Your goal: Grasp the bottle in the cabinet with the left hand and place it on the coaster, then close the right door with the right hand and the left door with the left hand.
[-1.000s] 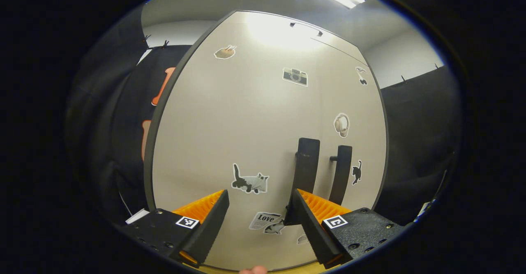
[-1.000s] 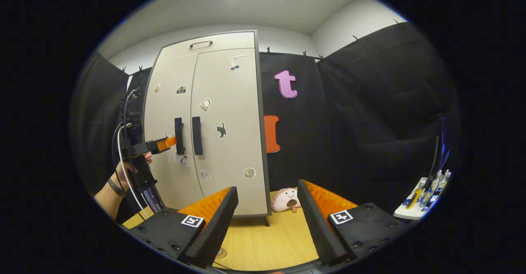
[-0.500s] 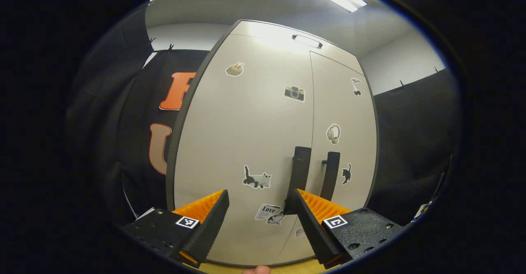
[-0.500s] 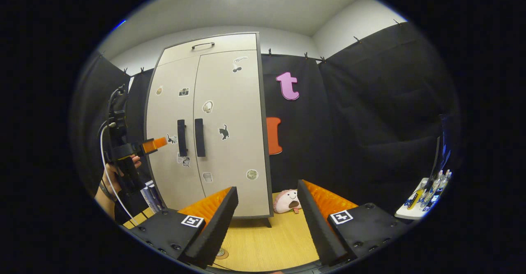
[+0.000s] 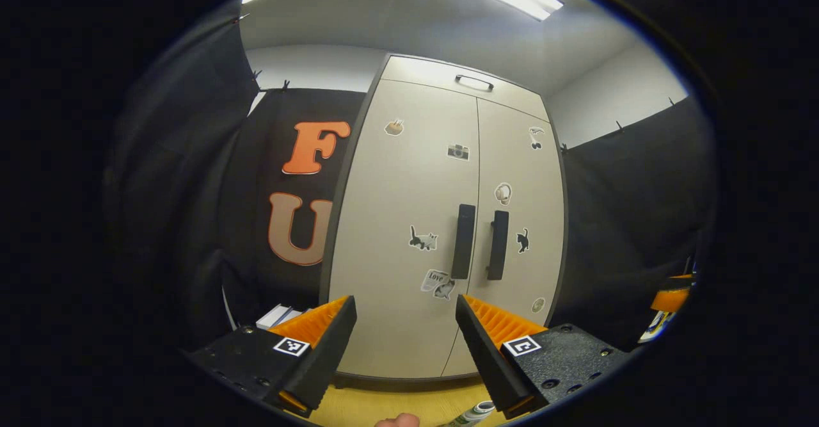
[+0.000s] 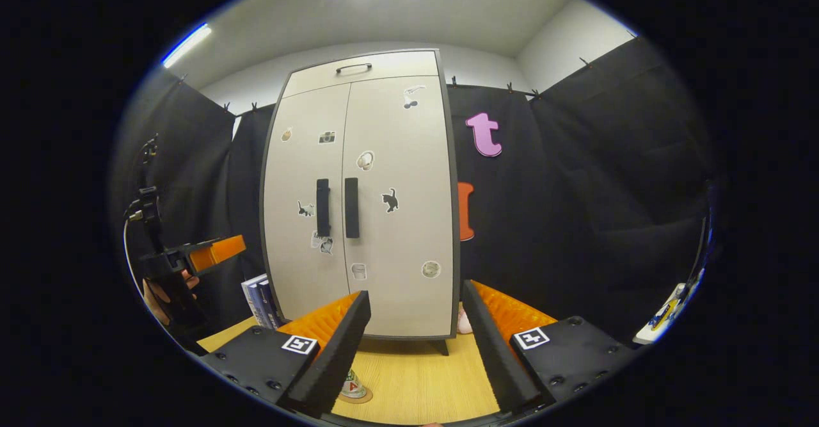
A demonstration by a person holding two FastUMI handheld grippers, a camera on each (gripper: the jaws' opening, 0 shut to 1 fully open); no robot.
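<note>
Both doors of cabinet flush shut ahead of wide, empty left gripper, bottle at bottom edge beside its right finger; in right gripper view, right gripper likewise wide and empty, bottle upright on coaster just behind its left finger.

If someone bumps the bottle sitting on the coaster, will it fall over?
Probably it could. The bottle stands upright on a small round coaster, so a sideways bump might tip it. It looks small, so likely light and easy to knock. It is partly hidden behind the right gripper's finger, so that is a guess.
</note>
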